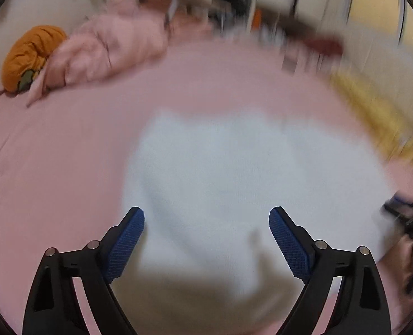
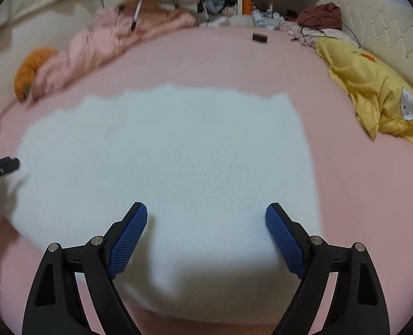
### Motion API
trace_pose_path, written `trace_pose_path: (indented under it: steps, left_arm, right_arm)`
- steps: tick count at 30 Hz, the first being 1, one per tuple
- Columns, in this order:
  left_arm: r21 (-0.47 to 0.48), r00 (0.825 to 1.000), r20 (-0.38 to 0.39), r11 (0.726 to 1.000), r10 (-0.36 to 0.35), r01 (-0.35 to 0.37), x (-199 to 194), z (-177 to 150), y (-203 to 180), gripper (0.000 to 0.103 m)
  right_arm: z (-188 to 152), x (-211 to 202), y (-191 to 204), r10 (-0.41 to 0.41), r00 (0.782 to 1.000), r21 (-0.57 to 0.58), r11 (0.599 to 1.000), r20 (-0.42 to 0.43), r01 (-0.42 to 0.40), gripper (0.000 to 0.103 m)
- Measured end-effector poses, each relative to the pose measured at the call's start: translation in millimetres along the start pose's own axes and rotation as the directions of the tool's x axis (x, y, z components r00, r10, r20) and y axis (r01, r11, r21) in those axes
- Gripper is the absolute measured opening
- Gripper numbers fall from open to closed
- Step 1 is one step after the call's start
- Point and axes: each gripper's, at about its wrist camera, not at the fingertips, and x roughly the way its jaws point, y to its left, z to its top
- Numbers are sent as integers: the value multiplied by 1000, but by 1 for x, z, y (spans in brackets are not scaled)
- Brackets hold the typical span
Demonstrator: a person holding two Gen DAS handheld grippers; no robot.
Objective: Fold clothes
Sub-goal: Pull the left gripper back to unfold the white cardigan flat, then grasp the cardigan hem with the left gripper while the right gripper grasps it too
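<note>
A white knitted garment (image 2: 167, 162) lies spread flat on the pink bed sheet (image 2: 359, 195). My right gripper (image 2: 206, 217) hovers over its near edge, jaws wide apart and nothing between the blue pads (image 2: 128, 240). In the blurred left wrist view the same white garment (image 1: 234, 173) fills the middle, and my left gripper (image 1: 206, 220) stands open above its near left part, empty. The left gripper's tip (image 2: 0, 167) shows at the left edge of the right wrist view, and the right gripper's tip (image 1: 407, 217) at the right edge of the left wrist view.
A pink quilt (image 2: 117, 42) is bunched at the far left of the bed beside an orange cushion (image 2: 30, 69). A yellow garment (image 2: 373, 89) lies at the right by the padded headboard (image 2: 387, 28). A small dark box (image 2: 260, 38) and clutter sit at the far side.
</note>
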Motion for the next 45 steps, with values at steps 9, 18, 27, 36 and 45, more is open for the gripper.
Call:
trace_pose_path:
  steps: [9, 18, 27, 36, 45]
  left_arm:
    - [-203, 969, -199, 973, -148, 107, 107, 110, 89, 100]
    - [-171, 940, -304, 979, -157, 108, 155, 83, 66, 10]
    - [-170, 942, -113, 941, -315, 294, 66, 92, 42, 10]
    - [-147, 869, 22, 859, -493, 491, -78, 68, 26, 9]
    - [-208, 839, -1, 821, -544, 531, -193, -36, 39, 9]
  right_arm:
    - [103, 86, -104, 224, 960, 348, 924, -167, -155, 87]
    - [114, 139, -93, 203, 942, 245, 960, -267, -137, 30]
    - [127, 59, -71, 242, 965, 145, 963, -98, -227, 11]
    - [114, -51, -49, 284, 958, 33, 959, -39, -283, 11]
    - [37, -163, -26, 439, 898, -41, 897, -13, -439, 11]
